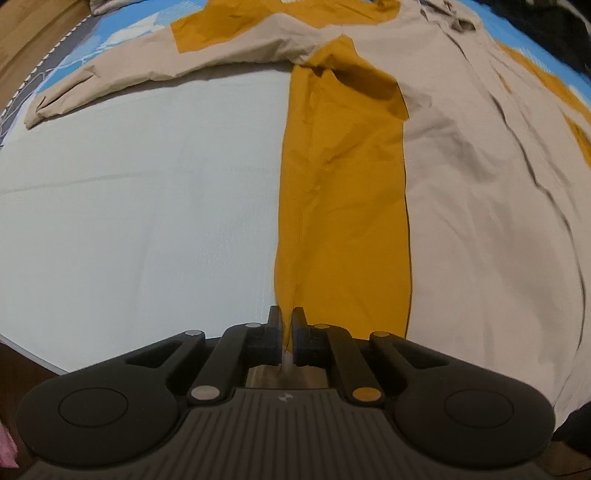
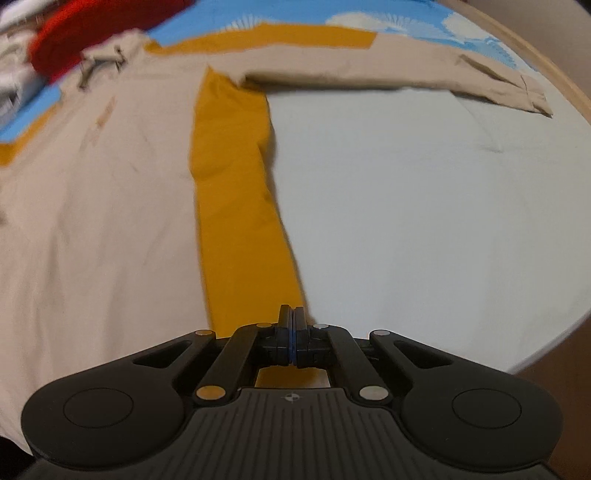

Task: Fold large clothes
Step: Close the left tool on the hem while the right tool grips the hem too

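Left wrist view: your left gripper (image 1: 287, 318) sits at the jacket (image 1: 461, 177) hem, on the outer edge of its mustard side panel (image 1: 343, 206).
Left claw: fingers nearly together, a thin gap; pale cloth shows between them lower down, so you look clamped on the jacket hem.
Right wrist view: your right gripper (image 2: 291, 316) sits at the hem of the jacket (image 2: 92, 192), on the opposite mustard side panel (image 2: 236, 192).
Right claw: pads pressed together; mustard cloth runs under and behind them. You look clamped on the hem, but the pinched edge itself is hidden.
Jacket: beige with mustard panels, laid flat on the pale sheet (image 1: 140, 192), collar at the far end from you.
Sleeves: left sleeve (image 1: 110, 77) stretched straight out from the jacket body; right sleeve (image 2: 406, 74) likewise, cuff out near the bed edge.
Beyond jacket: blue patterned cover (image 2: 295, 14) past the collar.
Red item (image 2: 92, 33): by the jacket collar, blurred, can't tell what it is.
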`<move>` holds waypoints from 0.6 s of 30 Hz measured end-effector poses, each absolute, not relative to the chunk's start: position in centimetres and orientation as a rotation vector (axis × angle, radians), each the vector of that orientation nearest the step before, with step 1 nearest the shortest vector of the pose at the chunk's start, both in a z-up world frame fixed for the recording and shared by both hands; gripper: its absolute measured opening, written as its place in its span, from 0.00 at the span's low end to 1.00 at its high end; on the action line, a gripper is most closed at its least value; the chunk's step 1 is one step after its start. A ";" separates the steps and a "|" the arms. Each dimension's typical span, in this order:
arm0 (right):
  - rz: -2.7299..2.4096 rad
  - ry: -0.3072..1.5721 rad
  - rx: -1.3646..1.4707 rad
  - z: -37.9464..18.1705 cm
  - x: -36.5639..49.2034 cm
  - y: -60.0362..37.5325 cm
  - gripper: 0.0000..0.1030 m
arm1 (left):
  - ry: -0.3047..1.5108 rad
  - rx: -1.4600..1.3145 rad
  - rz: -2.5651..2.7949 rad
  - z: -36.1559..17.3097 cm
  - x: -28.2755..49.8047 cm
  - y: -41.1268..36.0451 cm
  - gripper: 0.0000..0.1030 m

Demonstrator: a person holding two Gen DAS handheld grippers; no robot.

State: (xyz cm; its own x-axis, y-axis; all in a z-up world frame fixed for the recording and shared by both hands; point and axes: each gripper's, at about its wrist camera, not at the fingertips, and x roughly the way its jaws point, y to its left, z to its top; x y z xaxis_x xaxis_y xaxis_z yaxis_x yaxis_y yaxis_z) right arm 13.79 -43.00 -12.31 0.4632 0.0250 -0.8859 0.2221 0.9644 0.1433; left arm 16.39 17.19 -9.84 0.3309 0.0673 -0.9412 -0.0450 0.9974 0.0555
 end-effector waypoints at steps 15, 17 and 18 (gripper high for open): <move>-0.101 1.083 0.182 -13.2 14.4 -40.3 0.00 | 1.144 -0.020 0.053 -7.5 16.9 16.5 0.29; -0.198 1.107 0.178 -13.6 14.4 -41.4 0.00 | 1.184 0.005 0.060 -8.1 17.0 16.4 0.29; -0.245 1.116 0.185 -13.7 14.4 -42.1 0.00 | 1.219 0.026 0.082 -8.6 17.0 16.4 0.29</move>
